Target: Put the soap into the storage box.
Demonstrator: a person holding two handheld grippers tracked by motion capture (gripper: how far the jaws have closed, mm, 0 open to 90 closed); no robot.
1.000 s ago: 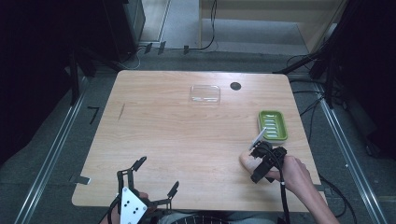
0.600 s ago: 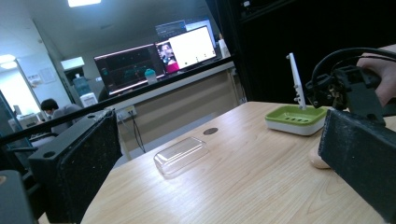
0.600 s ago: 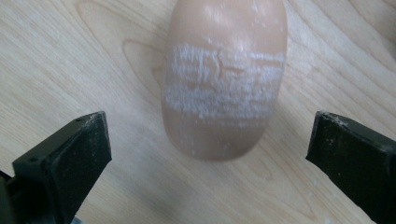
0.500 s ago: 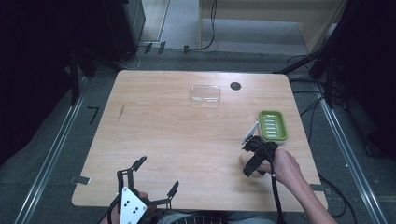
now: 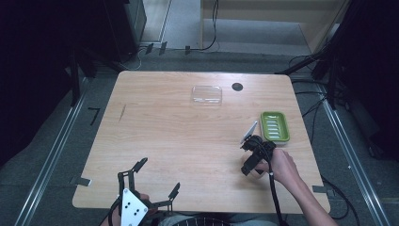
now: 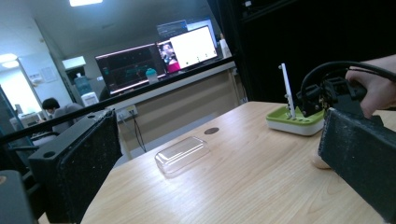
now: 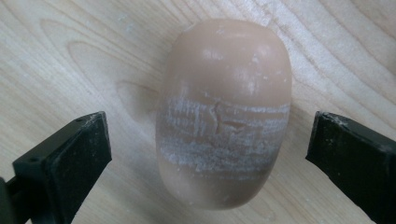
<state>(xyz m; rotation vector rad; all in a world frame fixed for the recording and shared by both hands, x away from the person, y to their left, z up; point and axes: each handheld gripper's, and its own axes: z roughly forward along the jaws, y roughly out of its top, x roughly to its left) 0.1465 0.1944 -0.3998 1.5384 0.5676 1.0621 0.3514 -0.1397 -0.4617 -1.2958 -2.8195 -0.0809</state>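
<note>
We hold the right claw (image 7: 210,154) wide open astride the soap (image 7: 224,112); off-centre closure could squirt it across the desk (image 5: 164,141).

Open tongs (image 7: 208,149) straddle a tan soap bar (image 7: 224,112) on wood.

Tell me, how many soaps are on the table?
1. One tan soap bar lies on the wooden table near its right front, between the open jaws of the right hand-held gripper, beside the green soap dish. None other shows.
</note>
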